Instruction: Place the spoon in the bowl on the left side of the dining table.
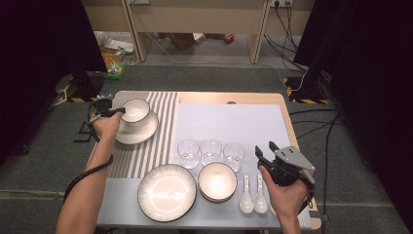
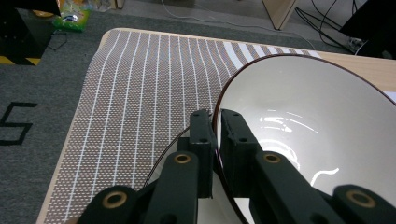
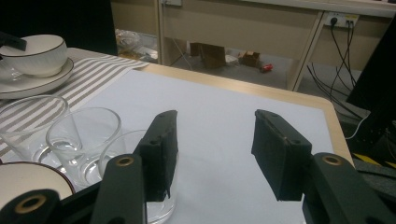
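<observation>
Two tools at work | left tool clamped on white bowl rim above plate | right tool apart, idle | best lift bowl level, grip firm.

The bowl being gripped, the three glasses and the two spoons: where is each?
bowl (image 1: 135, 110), high view, on its white inside
glasses (image 1: 211, 152), high view, on the middle glass of the row
spoons (image 1: 246, 201), high view, on the left spoon's scoop
</observation>
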Tool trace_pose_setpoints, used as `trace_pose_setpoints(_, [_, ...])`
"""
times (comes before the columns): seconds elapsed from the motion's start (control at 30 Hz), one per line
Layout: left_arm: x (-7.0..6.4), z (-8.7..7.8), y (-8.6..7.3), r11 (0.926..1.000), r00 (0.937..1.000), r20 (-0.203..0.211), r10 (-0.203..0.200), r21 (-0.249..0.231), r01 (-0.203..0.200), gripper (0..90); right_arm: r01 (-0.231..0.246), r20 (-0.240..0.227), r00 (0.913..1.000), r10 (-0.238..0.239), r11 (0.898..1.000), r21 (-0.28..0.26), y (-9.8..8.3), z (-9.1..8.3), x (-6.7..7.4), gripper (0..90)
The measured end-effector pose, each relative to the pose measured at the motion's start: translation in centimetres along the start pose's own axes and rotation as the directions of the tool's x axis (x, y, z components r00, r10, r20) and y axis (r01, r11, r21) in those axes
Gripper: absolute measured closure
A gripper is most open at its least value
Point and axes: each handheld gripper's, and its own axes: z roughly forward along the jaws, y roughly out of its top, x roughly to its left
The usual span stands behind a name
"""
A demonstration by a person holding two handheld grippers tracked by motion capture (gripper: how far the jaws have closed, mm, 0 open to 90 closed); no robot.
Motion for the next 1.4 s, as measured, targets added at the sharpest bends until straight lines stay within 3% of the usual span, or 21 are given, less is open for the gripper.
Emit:
trace_pose_setpoints(0.5, [0.1,0.1,0.1,0.9998,0.9994,0.029,-0.017,-0.011,0.018,81.0,-0.013,-0.004,0.9999,0.013,1.0,0.004,-0.1,0.0,-0.1,50.2])
trace_pose_setpoints(0.7, [0.6,-0.3,0.3,0.9992,0.9987,0.047,-0.019,-0.033,0.021,74.8,-0.018,-0.004,0.9998,0.018,1.0,0.012,-0.1,0.0,-0.1,49.5])
trace_pose_setpoints(1.03, [0.6,-1.5,-0.1,0.9978,0.9989,0.048,0.001,-0.066,0.002,52.9,-0.02,-0.005,0.9998,0.02,1.0,0.016,-0.2,0.1,-0.2,48.2])
trace_pose_setpoints(1.17, [0.6,-2.0,-0.5,0.997,0.9991,0.042,-0.01,-0.076,0.013,43.2,-0.031,-0.006,0.9995,0.032,0.999,0.017,-0.2,0.0,-0.2,48.0])
trace_pose_setpoints(1.4, [0.2,-3.2,-1.1,0.9963,0.9991,0.043,-0.008,-0.085,0.012,33.2,-0.024,0.002,0.9997,0.024,0.999,0.024,-0.2,0.0,-0.3,47.5])
